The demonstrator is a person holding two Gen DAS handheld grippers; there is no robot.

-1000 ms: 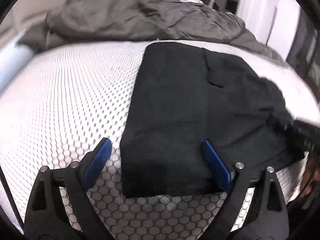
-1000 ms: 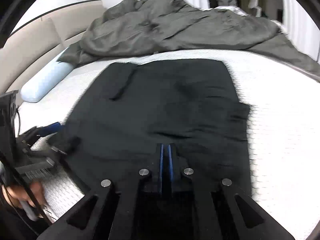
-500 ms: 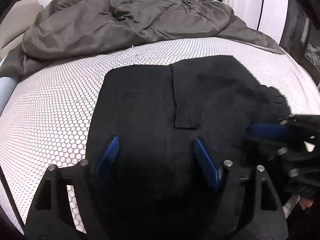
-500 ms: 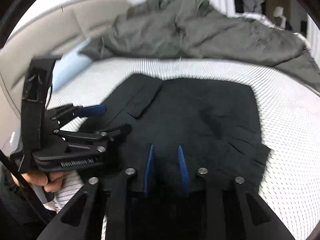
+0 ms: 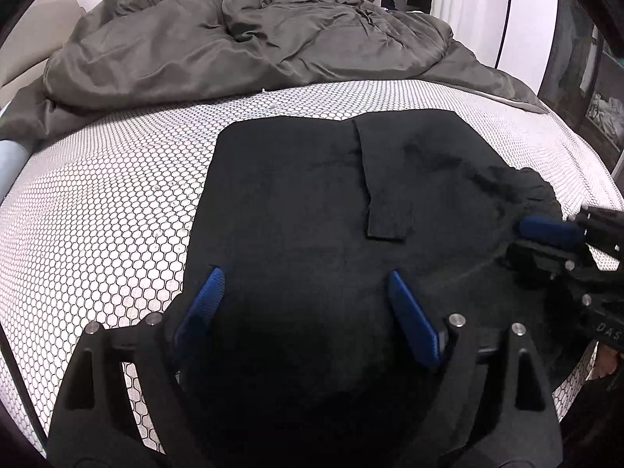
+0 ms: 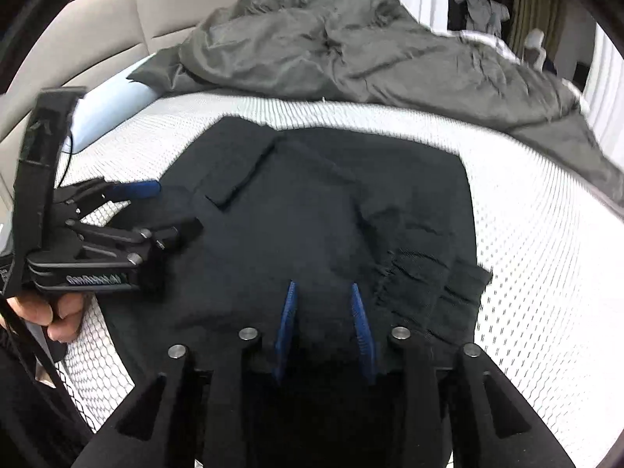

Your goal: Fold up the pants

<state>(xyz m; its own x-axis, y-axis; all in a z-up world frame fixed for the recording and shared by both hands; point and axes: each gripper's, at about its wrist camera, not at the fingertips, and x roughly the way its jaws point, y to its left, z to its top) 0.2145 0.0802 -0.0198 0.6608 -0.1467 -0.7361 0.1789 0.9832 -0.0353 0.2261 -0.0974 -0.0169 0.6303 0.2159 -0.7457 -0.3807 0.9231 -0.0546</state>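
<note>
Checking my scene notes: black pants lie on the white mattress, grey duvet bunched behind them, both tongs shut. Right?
One error: both tongs are open. Left tongs gape wide in the left wrist view; right tongs are parted in the right wrist view. Pants, mattress and duvet are correct.

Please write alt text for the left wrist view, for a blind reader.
Black pants lie folded on a white honeycomb-patterned mattress, with the open left tool over their near edge. The right tool is at their right edge; a grey duvet is bunched behind.

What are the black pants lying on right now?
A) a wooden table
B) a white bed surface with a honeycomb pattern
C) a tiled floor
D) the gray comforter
B: the black pants lie flat on the white honeycomb-patterned bed surface, with the gray comforter bunched up behind them.
</note>
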